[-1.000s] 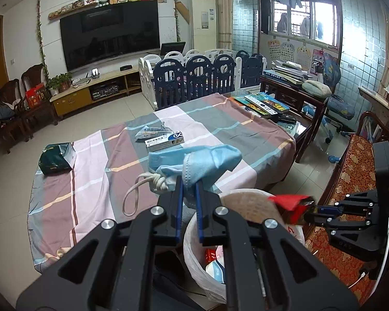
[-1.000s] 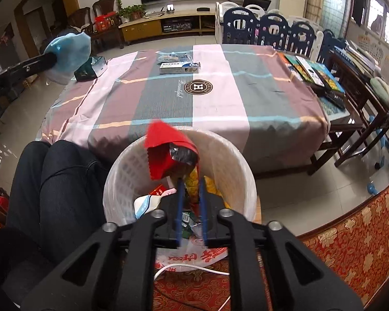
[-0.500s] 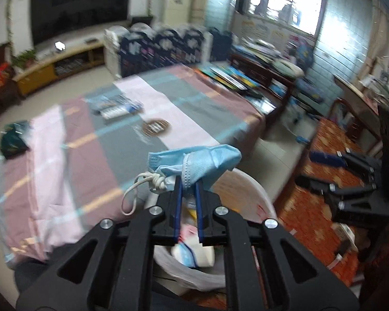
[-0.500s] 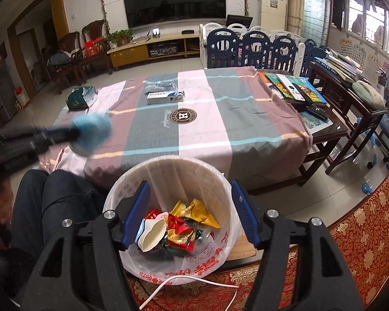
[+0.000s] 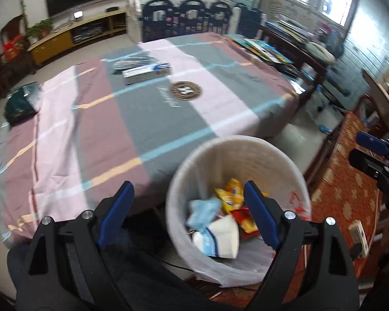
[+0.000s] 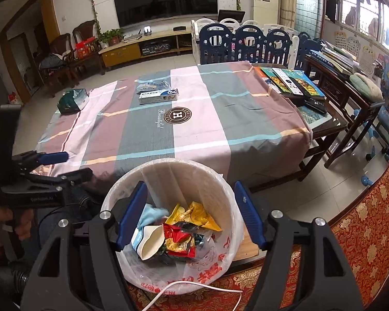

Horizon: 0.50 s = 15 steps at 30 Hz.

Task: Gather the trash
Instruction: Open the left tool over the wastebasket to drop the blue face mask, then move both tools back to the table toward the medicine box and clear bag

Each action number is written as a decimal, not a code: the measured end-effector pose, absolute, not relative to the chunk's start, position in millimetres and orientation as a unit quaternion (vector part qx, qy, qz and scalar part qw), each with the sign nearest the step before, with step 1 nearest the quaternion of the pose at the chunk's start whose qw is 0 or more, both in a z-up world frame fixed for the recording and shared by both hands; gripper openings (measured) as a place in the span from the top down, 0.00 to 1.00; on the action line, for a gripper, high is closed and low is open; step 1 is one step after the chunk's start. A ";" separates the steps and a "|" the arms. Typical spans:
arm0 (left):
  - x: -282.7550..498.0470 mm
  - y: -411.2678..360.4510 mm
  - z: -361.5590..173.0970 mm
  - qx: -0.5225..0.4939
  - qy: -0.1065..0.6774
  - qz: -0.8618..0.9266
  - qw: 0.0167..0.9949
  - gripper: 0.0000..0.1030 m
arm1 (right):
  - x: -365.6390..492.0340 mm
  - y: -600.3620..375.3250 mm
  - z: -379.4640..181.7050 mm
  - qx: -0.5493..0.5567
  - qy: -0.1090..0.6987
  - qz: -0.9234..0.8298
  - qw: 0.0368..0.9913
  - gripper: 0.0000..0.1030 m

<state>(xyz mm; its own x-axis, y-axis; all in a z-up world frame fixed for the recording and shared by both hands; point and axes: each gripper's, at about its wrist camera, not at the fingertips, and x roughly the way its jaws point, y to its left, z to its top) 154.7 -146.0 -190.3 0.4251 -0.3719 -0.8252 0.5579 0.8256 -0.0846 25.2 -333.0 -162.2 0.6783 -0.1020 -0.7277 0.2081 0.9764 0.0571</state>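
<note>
The white lined trash bin (image 5: pixel 236 140) stands on the floor at the near edge of the table. Inside it lie a blue face mask (image 5: pixel 203 211), a white paper cup (image 5: pixel 220 238) and yellow and red snack wrappers (image 5: pixel 230 194). My left gripper (image 5: pixel 188 185) hangs over the bin, its jaws opening, with nothing between them. My right gripper (image 6: pixel 190 184) is also above the bin (image 6: pixel 168 163), jaws opening and empty, and the mask (image 6: pixel 149 213) and wrappers (image 6: pixel 194 217) show below it. On the striped tablecloth lie a white-blue box (image 6: pixel 158 96), a clear plastic bag (image 6: pixel 153 85) and a green packet (image 6: pixel 72 101).
Books and remotes (image 6: pixel 290 80) cover the table's right end, next to a dark wooden side table (image 6: pixel 350 88). A red patterned rug (image 6: pixel 363 220) and a white cable (image 6: pixel 194 285) lie by the bin. A person's dark trouser leg (image 5: pixel 132 272) is left of it.
My left gripper sank toward the bin and opened, and the blue mask dropped in. My right gripper opened earlier and let the red wrapper fall into the bin.
</note>
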 end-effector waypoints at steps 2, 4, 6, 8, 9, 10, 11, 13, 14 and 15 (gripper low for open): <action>164.6 -134.4 -188.9 0.090 0.459 -0.261 0.844 0.16 | 35.3 -324.5 -160.2 0.053 0.391 -0.084 0.915 0.33; 174.3 -122.6 -188.2 0.086 0.455 -0.238 0.854 0.16 | 47.4 -315.8 -158.1 0.029 0.391 -0.091 0.916 0.33; 180.2 -111.6 -186.0 0.082 0.450 -0.220 0.862 0.16 | 58.3 -308.8 -156.6 0.008 0.390 -0.097 0.916 0.33; 188.8 -100.9 -186.1 0.075 0.448 -0.205 0.867 0.16 | 70.2 -301.8 -155.9 -0.012 0.388 -0.102 0.916 0.33; 192.2 -96.1 -186.7 0.072 0.447 -0.198 0.869 0.16 | 75.4 -299.4 -155.6 -0.021 0.388 -0.106 0.915 0.33; 196.5 -90.5 -187.4 0.069 0.447 -0.190 0.871 0.16 | 82.4 -294.5 -155.8 -0.036 0.389 -0.113 0.914 0.34; 199.8 -85.4 -188.4 0.066 0.447 -0.184 0.873 0.16 | 88.4 -290.3 -155.7 -0.051 0.390 -0.119 0.912 0.33; 203.7 -76.2 -190.0 0.062 0.448 -0.174 0.875 0.16 | 99.7 -281.9 -156.6 -0.077 0.389 -0.125 0.910 0.34; 206.6 -72.2 -191.3 0.060 0.449 -0.169 0.875 0.16 | 105.3 -279.3 -156.9 -0.084 0.389 -0.123 0.909 0.34; 209.2 -68.6 -192.8 0.058 0.450 -0.164 0.876 0.16 | 109.4 -276.6 -157.6 -0.090 0.389 -0.120 0.909 0.33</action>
<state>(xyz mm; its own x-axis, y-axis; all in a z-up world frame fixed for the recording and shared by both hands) 209.2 -68.6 -192.8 0.5413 -0.2354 -0.8072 0.3406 0.9391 -0.0454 109.4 -276.6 -157.6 0.6690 -0.2884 -0.6851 0.1486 0.9549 -0.2569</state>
